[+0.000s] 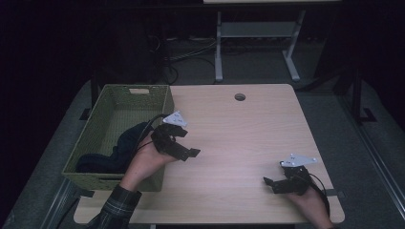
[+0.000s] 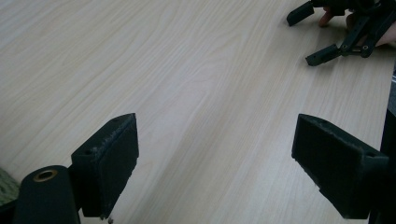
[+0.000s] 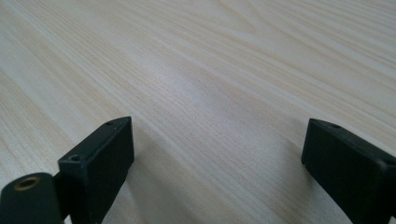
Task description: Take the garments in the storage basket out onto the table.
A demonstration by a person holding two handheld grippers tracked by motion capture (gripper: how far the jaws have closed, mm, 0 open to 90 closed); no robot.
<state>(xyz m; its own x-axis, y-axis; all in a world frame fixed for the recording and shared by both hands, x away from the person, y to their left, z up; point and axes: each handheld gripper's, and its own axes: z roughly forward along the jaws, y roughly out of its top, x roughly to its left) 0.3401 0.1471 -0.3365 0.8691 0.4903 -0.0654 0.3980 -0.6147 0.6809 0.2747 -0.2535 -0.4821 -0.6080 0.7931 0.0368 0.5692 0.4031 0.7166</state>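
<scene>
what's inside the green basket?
The basket holds dark cloth, bunched at its near end; the far half shows bare woven floor. Anything under the cloth is covered. The left hand-held gripper sits open beside the basket's right wall.

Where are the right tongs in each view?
High view: right tongs at lower right, near the table's front edge.
Left gripper view: right tongs in the upper right corner, open.
Right gripper view: right tongs along the bottom, one jaw at each corner.
Shared landmark: pale wood table.
</scene>
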